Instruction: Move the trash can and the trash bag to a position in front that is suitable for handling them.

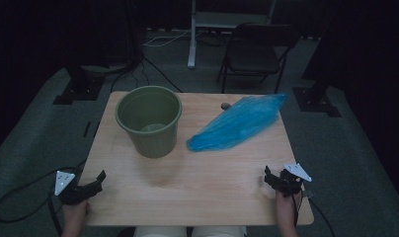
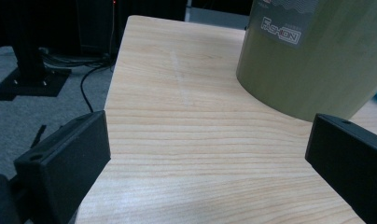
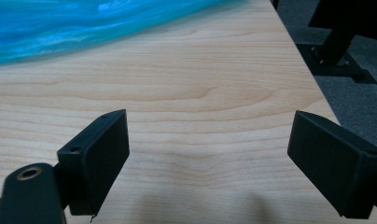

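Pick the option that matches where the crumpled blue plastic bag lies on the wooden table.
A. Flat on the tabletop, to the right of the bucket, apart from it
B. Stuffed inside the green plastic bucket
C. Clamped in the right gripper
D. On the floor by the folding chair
A: the crumpled blue plastic bag lies on the wooden table, a gap of bare wood between it and the green plastic bucket; both grippers are empty near the front edge.

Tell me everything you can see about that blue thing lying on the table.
The blue plastic bag looks like thin, translucent, crinkled film, bright turquoise with paler streaks. It lies flat and long on the wooden table, slanting from near the green bucket toward the far right corner, where its end reaches the edge. It looks limp; whether anything is inside I cannot tell. It rests on the tabletop, close beside the bucket without clearly touching it.
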